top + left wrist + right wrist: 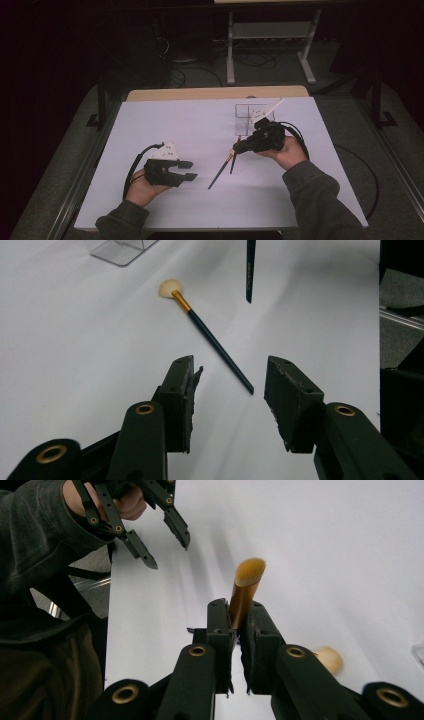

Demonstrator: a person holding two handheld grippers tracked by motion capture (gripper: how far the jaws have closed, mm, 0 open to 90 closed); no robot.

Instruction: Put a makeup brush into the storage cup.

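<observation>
A white worktop (210,200) lies in a dark room, its wooden far edge showing and a grey metal frame (270,30) on the floor beyond.

Nearest the person, the left tongs (187,170) hover low over the worktop at the left, held in the left hand (142,189). Their jaws stand well apart with nothing between them. In the left gripper view a brush (210,335) lies flat on the white surface just ahead of those open jaws: dark handle toward the tongs, gold ferrule and pale round head pointing away.

Farther out and to the right, the right hand (290,152) holds the right tongs (235,148) tilted down toward the middle of the worktop. They are clamped tight on a second brush (245,592); in the right gripper view the gold ferrule sits between the closed jaws and the tan bristle head sticks out past them. In the high view its dark handle hangs down from the tongs, just beside the lying brush, whose pale head shows blurred under the right jaw in the right gripper view.

Beyond the right hand, a clear box (244,117) stands on the worktop near the far edge.
</observation>
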